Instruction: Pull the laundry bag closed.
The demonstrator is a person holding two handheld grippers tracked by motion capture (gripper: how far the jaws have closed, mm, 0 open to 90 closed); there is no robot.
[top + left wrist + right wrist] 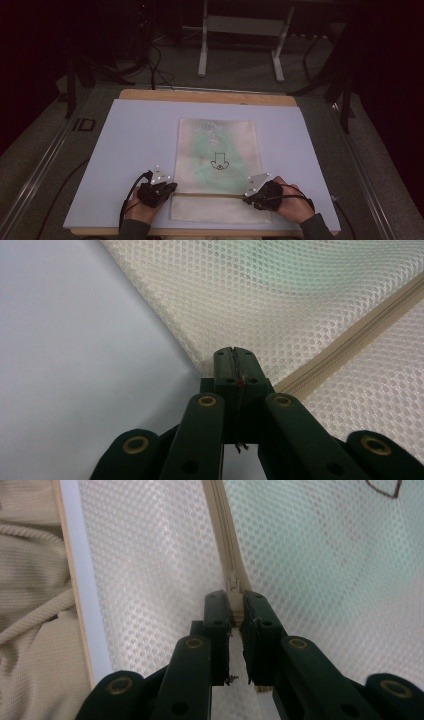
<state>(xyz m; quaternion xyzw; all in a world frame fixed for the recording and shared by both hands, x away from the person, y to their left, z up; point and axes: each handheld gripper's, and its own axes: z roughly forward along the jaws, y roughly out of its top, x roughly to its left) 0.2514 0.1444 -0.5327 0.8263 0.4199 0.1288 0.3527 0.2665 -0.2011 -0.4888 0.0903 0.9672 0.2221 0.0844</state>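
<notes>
Left gripper (235, 356): jaws clenched on the edge of the mesh bag (220, 150), at the zipper's (350, 340) left end. Right gripper (236, 611): jaws clenched on the zipper pull (234, 584) at the right end. Bag lies flat on the tabletop (130, 135), ahead of both jaws. Grips set; zipper travel apparently not begun.

bare mat (135, 130) around flat mesh bag (220, 145), nothing standing

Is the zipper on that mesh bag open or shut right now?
Shut along what shows: the zipper runs as one closed line across the mesh bag, and the right gripper pinches its slider at the end.
</notes>
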